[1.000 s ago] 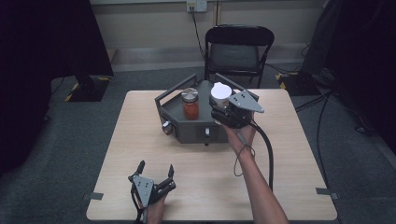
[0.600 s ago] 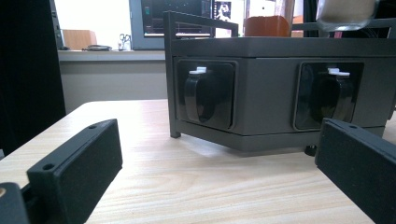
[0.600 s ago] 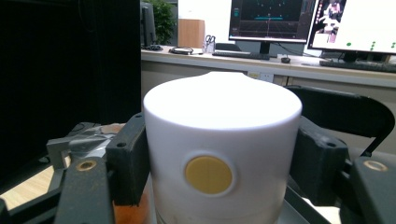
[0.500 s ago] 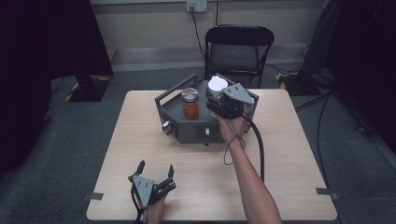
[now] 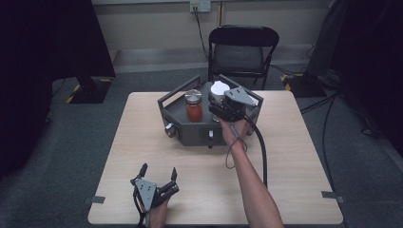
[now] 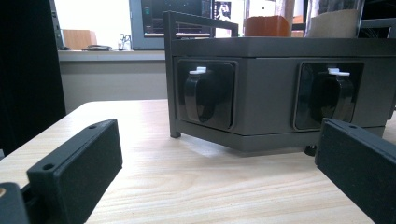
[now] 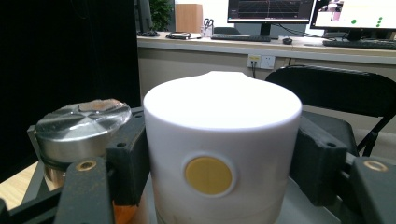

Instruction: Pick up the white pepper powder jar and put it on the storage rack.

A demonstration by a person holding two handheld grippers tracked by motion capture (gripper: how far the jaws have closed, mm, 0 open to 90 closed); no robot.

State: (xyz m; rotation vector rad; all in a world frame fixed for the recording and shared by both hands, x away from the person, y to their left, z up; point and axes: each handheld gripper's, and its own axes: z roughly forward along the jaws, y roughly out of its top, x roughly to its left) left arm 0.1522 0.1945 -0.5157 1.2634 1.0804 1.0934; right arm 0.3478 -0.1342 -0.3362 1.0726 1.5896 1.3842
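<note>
The wooden table (image 5: 285, 156) takes up the middle and lower part of the high view, and a black folding chair (image 5: 243, 52) stands behind its far edge, in the upper centre of the frame. On the far half of the table sits a dark grey hexagonal tray unit (image 5: 190, 133) with raised rail handles; two black knobs with white markers face the near side, seen large in the left gripper view (image 6: 208, 95).

On the tray, just right of centre in the high view, stands a white-capped container (image 5: 219, 88). It is upright, its long axis vertical and its cap pointing straight up. In the right gripper view it occupies the centre of the frame (image 7: 223, 154), showing a smooth white cylinder with a round yellow disc on the side that faces the camera. The right gripper (image 5: 223, 105) reaches over the tray's right part, its jaws standing on either side of the white cylinder and pressed against its flanks, pinching it. The person's right forearm (image 5: 252, 185) runs up from the bottom centre of the high view to it.

Left of the white container, near it but apart, stands a glass jar of red-orange contents with a metal lid (image 5: 193, 105), also upright; its lid appears at the left of the right gripper view (image 7: 84, 123).

The left gripper (image 5: 158, 176) rests low on the near table edge, bottom left of centre, well apart from the tray, its jaws spread wide with nothing between them.
</note>
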